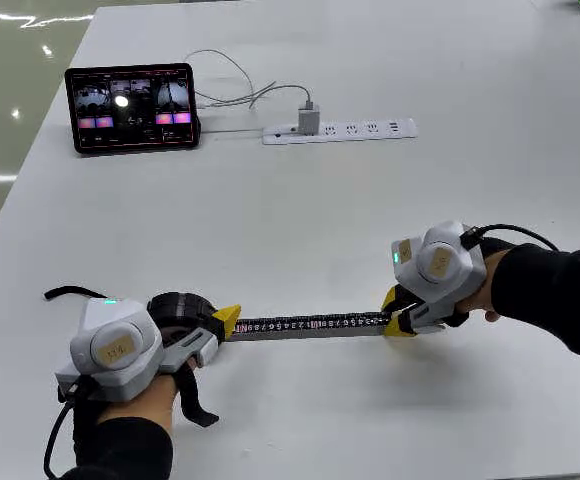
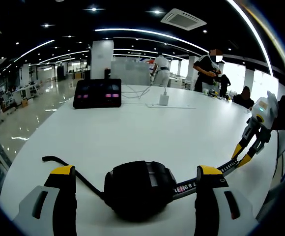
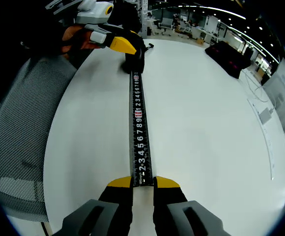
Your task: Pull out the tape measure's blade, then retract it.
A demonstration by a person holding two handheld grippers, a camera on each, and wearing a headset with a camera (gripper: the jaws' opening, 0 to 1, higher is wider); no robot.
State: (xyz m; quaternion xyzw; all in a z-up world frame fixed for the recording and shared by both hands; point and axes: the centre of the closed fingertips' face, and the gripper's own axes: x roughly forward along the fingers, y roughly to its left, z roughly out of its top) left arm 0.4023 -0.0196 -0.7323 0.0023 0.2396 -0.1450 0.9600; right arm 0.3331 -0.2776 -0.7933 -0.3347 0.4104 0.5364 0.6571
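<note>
blade (image 3: 138,128) tip — hidden between right gripper (image 3: 142,182) jaws | tablet (image 1: 133,107) screen — too small to read

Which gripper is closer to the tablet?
Left. The left gripper, around the tape measure, is on the tablet's side of the table; the right gripper, clamping the blade, is farther across.

A tablet (image 1: 133,107) stands near a power strip (image 1: 340,130) on the white table (image 1: 270,230).
</note>
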